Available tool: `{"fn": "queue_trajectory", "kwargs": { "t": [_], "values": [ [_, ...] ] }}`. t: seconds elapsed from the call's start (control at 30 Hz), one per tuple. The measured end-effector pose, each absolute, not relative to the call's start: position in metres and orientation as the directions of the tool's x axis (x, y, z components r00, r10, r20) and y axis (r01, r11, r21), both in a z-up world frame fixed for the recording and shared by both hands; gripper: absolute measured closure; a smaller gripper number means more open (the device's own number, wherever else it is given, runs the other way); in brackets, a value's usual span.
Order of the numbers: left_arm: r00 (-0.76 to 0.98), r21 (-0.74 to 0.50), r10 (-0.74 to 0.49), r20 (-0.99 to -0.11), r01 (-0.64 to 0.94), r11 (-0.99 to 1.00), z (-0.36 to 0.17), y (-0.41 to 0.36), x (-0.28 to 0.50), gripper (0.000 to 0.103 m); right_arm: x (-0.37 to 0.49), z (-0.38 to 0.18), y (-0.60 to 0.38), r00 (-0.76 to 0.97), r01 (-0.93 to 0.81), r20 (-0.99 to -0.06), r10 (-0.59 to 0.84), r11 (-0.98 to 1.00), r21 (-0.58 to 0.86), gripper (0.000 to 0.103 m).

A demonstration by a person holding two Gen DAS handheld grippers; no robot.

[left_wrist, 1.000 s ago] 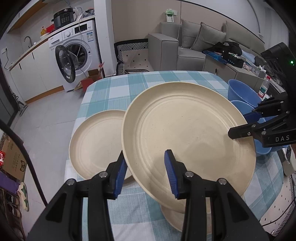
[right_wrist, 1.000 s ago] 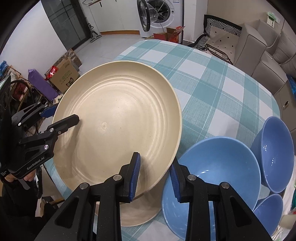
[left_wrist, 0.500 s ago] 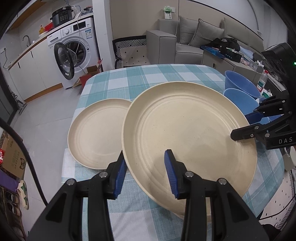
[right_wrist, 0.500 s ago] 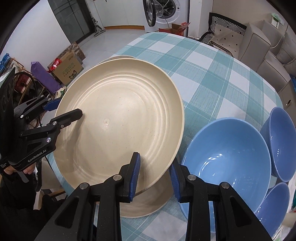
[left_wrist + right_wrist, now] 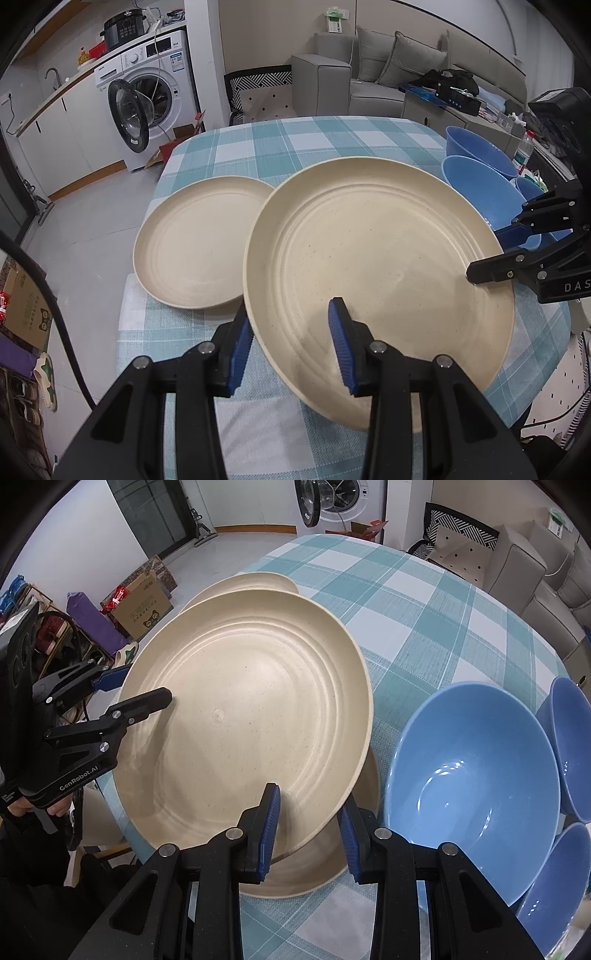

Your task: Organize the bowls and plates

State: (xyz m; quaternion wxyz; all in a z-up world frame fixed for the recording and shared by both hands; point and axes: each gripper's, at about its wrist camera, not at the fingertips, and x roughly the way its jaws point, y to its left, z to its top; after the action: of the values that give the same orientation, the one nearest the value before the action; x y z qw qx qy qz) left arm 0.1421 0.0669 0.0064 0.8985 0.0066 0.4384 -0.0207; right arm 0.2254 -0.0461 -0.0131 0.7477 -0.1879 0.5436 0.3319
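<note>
Checked tablecloth (image 5: 325, 147) below — both grippers pinch plate (image 5: 376, 258).

Black tongs (image 5: 291, 347) with ribbed blue pads, silver screws.

Large beige plate (image 5: 380, 251) raised, tilted, above second plate (image 5: 325, 871).

Both grippers are clamping opposite rims of one large plate (image 5: 376, 254).

The left gripper (image 5: 288, 347) is pointing steeply down, its blue pads pinching the rim nearest the table's front edge; the right gripper (image 5: 308, 823) is angling steeper, jaws closed on the far rim (a fingertip is just showing beneath the left gripper's body).
</note>
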Motion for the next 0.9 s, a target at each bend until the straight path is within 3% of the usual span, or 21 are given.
{"fn": "queue_trajectory", "kwargs": {
  "t": [0.9],
  "values": [
    [0.582, 0.024, -0.037, -0.813, 0.097, 0.995, -0.011, 0.047, 0.138, 0.064, 0.210, -0.039, -0.068, 0.156, -0.680, -0.955, 0.252, 0.729, 0.082, 0.071]
  ]
}}
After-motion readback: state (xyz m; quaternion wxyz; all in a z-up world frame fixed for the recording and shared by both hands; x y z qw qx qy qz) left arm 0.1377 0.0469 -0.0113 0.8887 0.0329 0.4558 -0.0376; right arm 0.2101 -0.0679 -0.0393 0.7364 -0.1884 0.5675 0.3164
